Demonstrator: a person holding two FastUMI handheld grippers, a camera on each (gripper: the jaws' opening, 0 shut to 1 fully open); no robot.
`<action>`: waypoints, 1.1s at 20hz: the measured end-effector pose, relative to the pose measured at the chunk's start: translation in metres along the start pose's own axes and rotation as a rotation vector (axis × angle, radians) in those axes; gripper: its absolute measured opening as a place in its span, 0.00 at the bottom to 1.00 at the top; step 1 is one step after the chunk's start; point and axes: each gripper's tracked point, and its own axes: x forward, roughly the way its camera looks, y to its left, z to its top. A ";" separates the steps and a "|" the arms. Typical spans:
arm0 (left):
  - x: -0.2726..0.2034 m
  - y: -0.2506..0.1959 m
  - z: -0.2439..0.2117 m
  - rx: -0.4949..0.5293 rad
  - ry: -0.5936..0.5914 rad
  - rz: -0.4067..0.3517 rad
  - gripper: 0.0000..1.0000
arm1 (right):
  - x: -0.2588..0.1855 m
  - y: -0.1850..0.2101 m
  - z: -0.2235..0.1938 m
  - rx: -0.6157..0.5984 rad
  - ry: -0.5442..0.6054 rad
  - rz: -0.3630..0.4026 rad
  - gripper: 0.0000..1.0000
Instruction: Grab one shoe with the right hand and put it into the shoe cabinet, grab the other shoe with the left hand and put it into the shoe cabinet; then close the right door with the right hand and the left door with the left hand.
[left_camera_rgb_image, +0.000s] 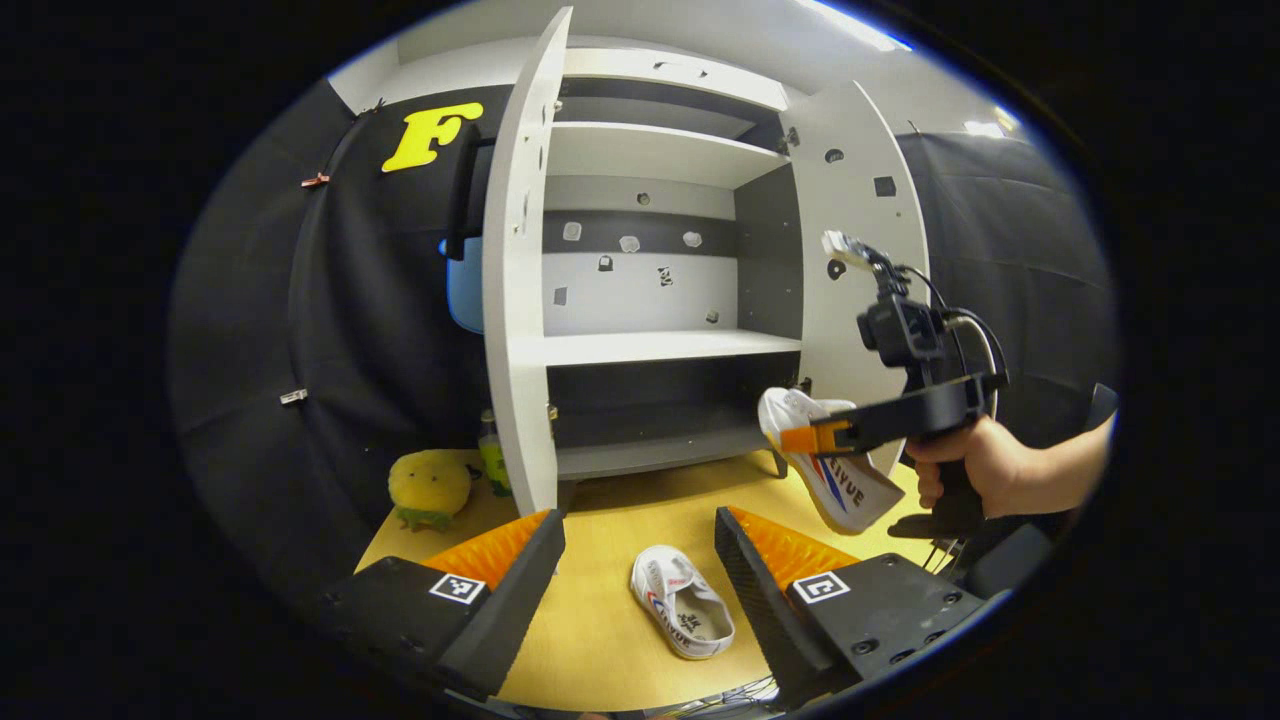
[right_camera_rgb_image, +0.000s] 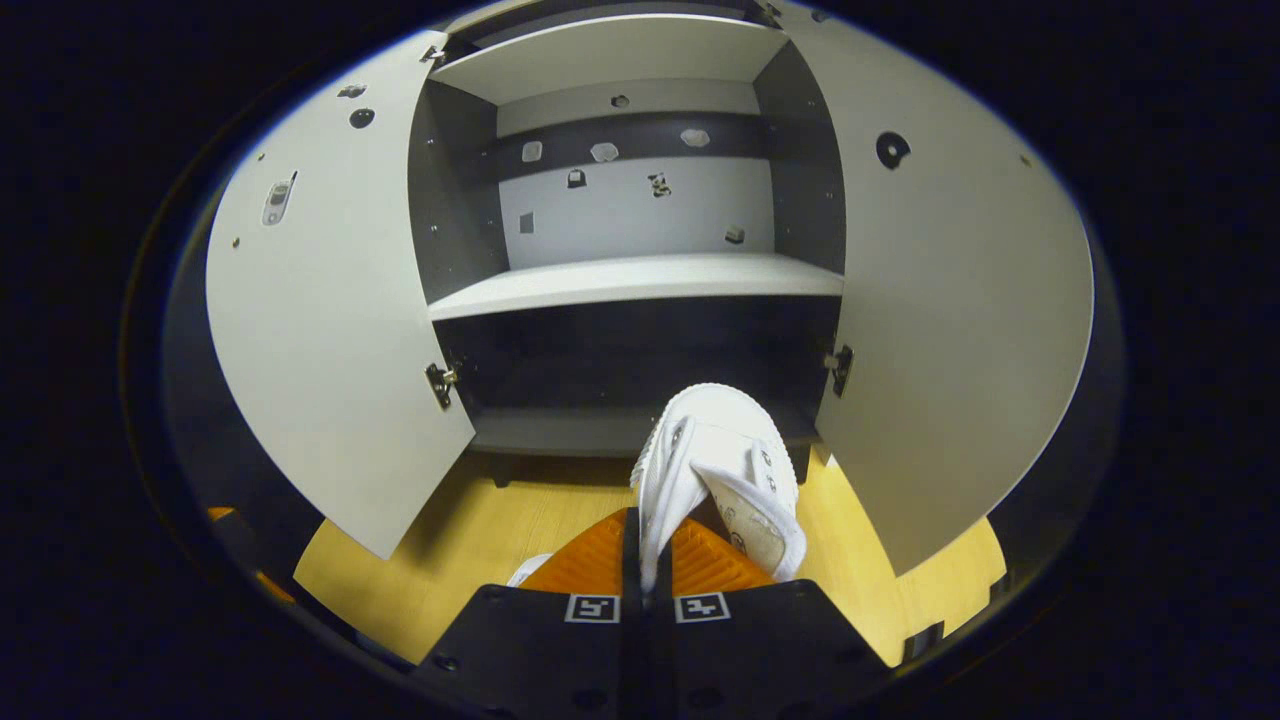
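In the left gripper view one white shoe (left_camera_rgb_image: 682, 603) lies on the yellow wooden surface (left_camera_rgb_image: 600, 640), just beyond my open left gripper (left_camera_rgb_image: 637, 522), which touches nothing. Farther right, a hand (left_camera_rgb_image: 975, 465) holds my right gripper (left_camera_rgb_image: 812, 438), shut on the second white shoe (left_camera_rgb_image: 835, 480), which hangs in the air in front of the shoe cabinet (left_camera_rgb_image: 650, 345). In the right gripper view that gripper (right_camera_rgb_image: 648, 545) pinches the shoe's (right_camera_rgb_image: 720, 450) side wall, toe pointing at the dark lower compartment (right_camera_rgb_image: 620, 385). Both doors stand open.
The cabinet's left door (left_camera_rgb_image: 515, 280) and right door (left_camera_rgb_image: 855, 230) swing wide toward me; in the right gripper view they flank the opening at left (right_camera_rgb_image: 320, 300) and right (right_camera_rgb_image: 950, 320). A yellow plush toy (left_camera_rgb_image: 430, 487) and a green bottle (left_camera_rgb_image: 492, 460) sit left of the cabinet.
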 end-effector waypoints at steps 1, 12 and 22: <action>0.001 -0.003 0.004 -0.001 -0.007 -0.007 0.95 | -0.004 0.003 0.025 -0.002 -0.022 0.008 0.05; 0.012 -0.014 0.041 -0.002 -0.085 0.034 0.95 | 0.052 -0.002 0.231 -0.109 -0.261 0.044 0.05; 0.006 0.032 0.064 -0.050 -0.118 0.258 0.95 | 0.210 -0.016 0.295 -0.210 -0.176 -0.023 0.05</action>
